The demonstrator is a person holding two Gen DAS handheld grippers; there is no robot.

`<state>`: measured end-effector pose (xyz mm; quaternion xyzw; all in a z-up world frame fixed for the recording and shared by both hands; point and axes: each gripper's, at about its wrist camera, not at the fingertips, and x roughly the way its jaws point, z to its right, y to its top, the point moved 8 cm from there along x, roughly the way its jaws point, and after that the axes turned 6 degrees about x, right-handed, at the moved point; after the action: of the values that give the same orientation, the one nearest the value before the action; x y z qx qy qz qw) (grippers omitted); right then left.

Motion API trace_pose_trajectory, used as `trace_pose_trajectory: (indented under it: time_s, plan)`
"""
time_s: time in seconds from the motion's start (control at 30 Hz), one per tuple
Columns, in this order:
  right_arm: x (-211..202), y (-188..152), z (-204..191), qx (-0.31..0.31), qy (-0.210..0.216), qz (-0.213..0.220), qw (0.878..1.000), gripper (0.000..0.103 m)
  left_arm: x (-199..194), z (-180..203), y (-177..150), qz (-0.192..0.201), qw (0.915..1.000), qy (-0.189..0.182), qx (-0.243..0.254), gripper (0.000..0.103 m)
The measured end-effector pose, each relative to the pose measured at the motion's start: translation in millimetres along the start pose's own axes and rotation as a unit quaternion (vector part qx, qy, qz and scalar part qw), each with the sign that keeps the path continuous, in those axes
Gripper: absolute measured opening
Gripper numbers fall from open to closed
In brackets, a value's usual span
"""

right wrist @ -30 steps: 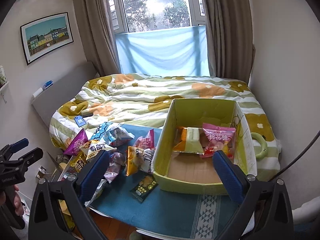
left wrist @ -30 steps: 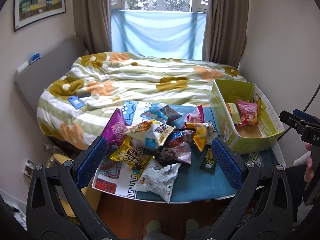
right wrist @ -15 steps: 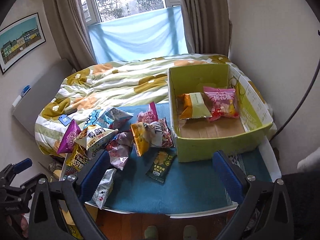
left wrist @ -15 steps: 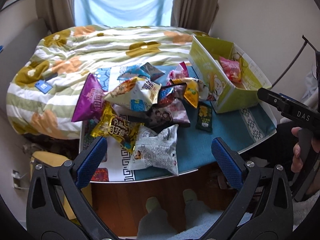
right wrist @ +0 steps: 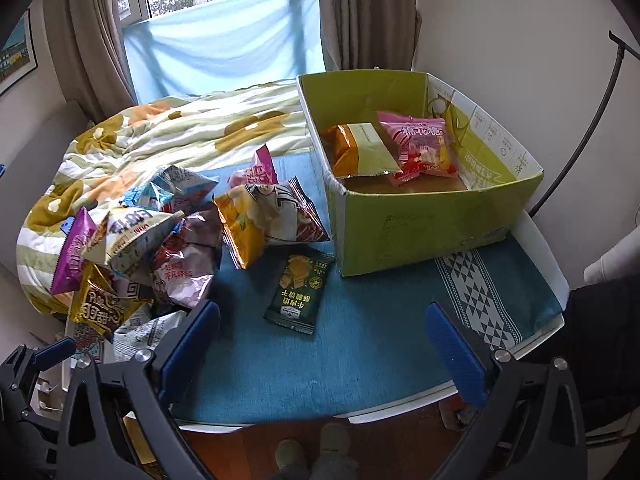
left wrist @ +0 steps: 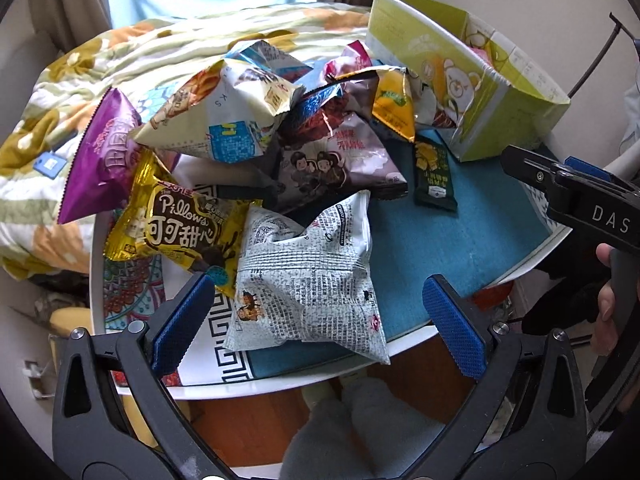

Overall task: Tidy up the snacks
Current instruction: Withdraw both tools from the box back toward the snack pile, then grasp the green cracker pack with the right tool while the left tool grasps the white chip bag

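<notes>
A pile of snack bags lies on the left of the table. In the left wrist view my left gripper [left wrist: 316, 320] is open, its blue pads either side of a white printed bag [left wrist: 308, 276] at the near edge. A gold Pillows bag [left wrist: 172, 228] and a purple bag [left wrist: 100, 156] lie left of it. In the right wrist view my right gripper [right wrist: 320, 344] is open and empty above the blue cloth, near a dark green packet [right wrist: 300, 288]. The green box [right wrist: 424, 220] holds an orange bag [right wrist: 356, 148] and a pink bag [right wrist: 420, 144].
The white table [right wrist: 540, 240] stands against a bed with a flowered quilt [right wrist: 160, 136]. A wall and a dark cable [right wrist: 580, 128] are to the right of the box. The floor and the person's feet [right wrist: 312, 456] show below the table edge.
Both grippers have come down and closer to the table. The left now frames the white printed bag; the right now hangs over the blue cloth near the green packet.
</notes>
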<state>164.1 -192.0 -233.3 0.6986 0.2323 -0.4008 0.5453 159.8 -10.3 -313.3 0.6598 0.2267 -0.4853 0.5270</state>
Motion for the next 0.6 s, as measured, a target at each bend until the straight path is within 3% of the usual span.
trace_pose_trajectory:
  time_s: [0.3,0.6]
  plan:
    - [68.0,-24.0,-2.1,-0.009,-0.013,-0.04,0.999,0.102,44.2,-1.3,-3.6,-0.034,0.9992,0.023,0.0,0.1]
    - [112.3,-20.3,-8.0,-0.007,-0.015,-0.054,0.998,0.102,62.6,-6.9,-1.5,-0.05,0.9973,0.051,-0.013,0.079]
